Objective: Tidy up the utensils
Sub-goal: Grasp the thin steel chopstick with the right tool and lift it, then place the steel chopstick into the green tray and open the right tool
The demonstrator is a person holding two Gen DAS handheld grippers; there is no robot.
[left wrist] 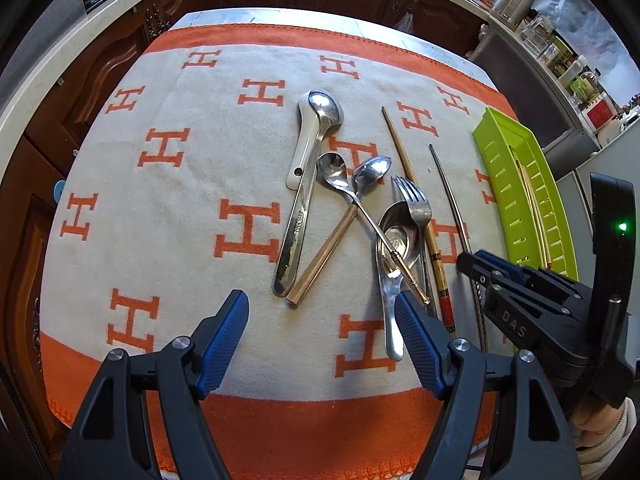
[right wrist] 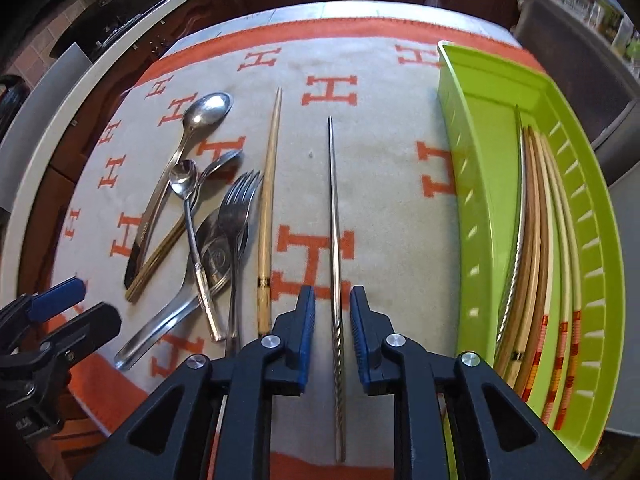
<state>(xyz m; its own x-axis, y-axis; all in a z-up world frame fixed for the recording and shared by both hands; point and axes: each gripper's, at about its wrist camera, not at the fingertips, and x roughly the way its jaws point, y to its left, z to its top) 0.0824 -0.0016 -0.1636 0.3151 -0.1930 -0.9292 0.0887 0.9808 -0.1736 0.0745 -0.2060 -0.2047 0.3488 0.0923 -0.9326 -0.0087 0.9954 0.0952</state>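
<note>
— Orange-and-cream cloth printed with big H letters covered the surface. Where was the right gripper?

— Low over the near edge, its fingers narrowly parted either side of the metal chopstick, not gripping it. That chopstick lay flat, long axis running away from the camera, twisted end nearest.

— And the left gripper?

— Fingers spread wide, hovering before the spoons and fork. One large steel spoon bore stamped writing, unreadable. "DAS" showed on the right gripper's body. Other chopsticks lay lengthwise in the green tray.
</note>
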